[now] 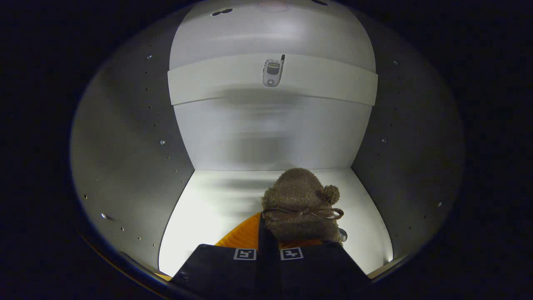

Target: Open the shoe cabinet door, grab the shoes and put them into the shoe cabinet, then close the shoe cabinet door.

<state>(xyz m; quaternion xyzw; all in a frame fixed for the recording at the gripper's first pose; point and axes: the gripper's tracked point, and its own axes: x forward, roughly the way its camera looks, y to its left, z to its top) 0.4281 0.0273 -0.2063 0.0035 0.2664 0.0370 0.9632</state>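
While the hand-held gripper [268, 250] reaches into the open shoe cabinet [125, 158], its two dark fingers [220, 271] stand pressed close together at the bottom centre of the frame, pinching the heel end of a shoe [300, 200] between them. That shoe, a fuzzy brown slipper with an orange lining, a pom-pom and a thin brown ribbon bow [302, 213], lies straight ahead of the fingers, its long axis running away from them toward the cabinet's back wall [270, 137], toe farthest in and a little to the right of centre. Whether its sole already rests on the white cabinet floor [212, 208] or hangs just above it I cannot tell. Across the upper middle of the frame a white shelf [333, 85] crosses the cabinet, carrying a small silver phone [272, 71], well above the slipper. By my judgement the placing step is nearly done: the coming move turns on lowering along that same forward axis, letting go, then backing straight out between the grey side walls so the door can be closed.
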